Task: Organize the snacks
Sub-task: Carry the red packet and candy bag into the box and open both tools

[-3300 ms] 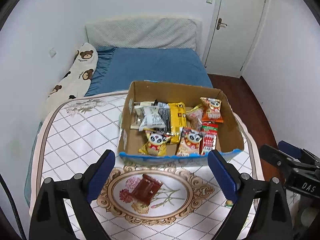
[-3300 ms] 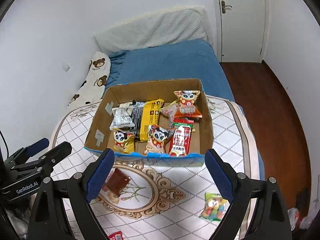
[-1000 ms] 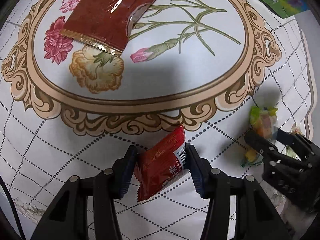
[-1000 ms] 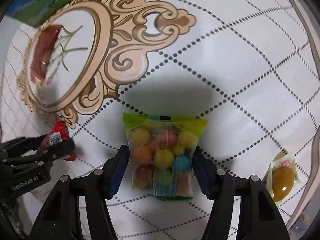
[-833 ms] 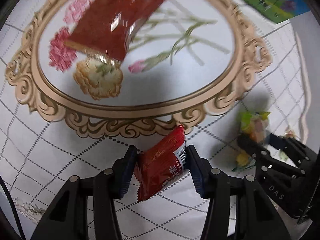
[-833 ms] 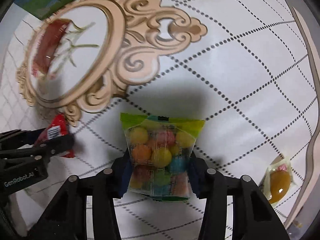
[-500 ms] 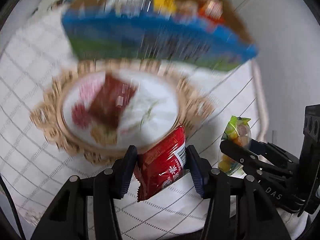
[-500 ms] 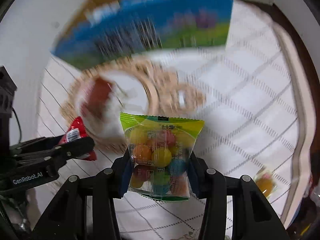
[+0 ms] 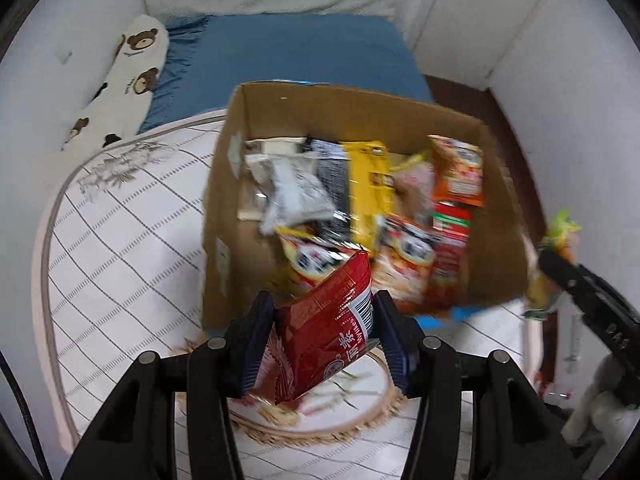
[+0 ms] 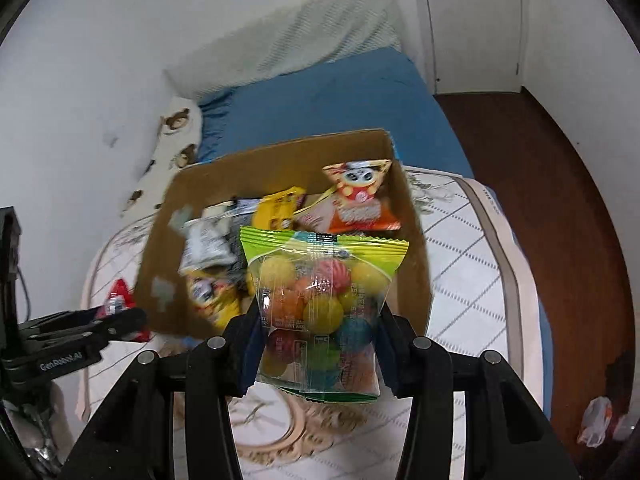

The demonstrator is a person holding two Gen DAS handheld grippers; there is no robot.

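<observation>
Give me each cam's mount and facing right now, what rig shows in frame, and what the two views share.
Left wrist: sits on the left tongs, looking down along them at the cardboard box; its own black fingers pinch a red packet, and the right tongs show at the right edge.
Right wrist: sits on the right tongs, facing the same box; its fingers pinch a gumball bag, and the left tongs show at the left.
Shared: box, bed, patterned tablecloth, each other's tongs.
</observation>
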